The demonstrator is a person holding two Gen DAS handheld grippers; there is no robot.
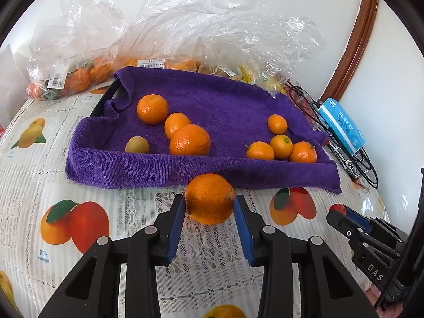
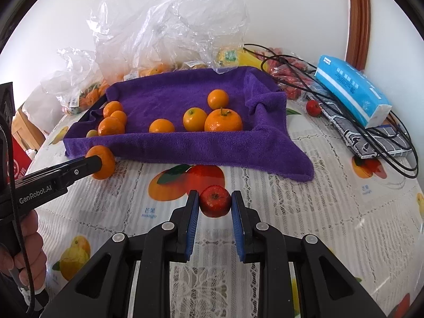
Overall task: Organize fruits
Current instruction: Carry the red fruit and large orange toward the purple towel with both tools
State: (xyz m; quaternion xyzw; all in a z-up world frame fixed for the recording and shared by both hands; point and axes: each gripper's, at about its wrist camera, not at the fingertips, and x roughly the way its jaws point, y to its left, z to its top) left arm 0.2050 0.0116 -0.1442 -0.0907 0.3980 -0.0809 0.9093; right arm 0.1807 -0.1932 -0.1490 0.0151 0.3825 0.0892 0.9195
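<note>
Left gripper [image 1: 209,206] first — blue pads pressed on both sides of a mandarin [image 1: 209,198], jaws partly closed to the fruit's width, fruit looks lifted clear of the tablecloth [image 1: 132,212]. Straight ahead of its fingertips and just beyond: the near wall of the purple towel-lined tray [image 1: 185,169]. That's the relation that matters — the drop zone lies dead ahead along the tool's axis, over one low cloth rim.

Inside the tray, ahead-left of the left tool: three mandarins in a cluster [image 1: 189,139], same kind as the held one, so likely target. Ahead-right: a group of smaller kumquats [image 1: 281,145].

Right gripper [image 2: 215,202] is clamped tight on a small red fruit [image 2: 215,204]. Tray also lies ahead of it, but further off — left hand is nearer, its mandarin almost touching the towel edge in the right wrist view.

My read: left goes first, short forward-and-up over the rim. Risk — the fruit rolling on release.
</note>
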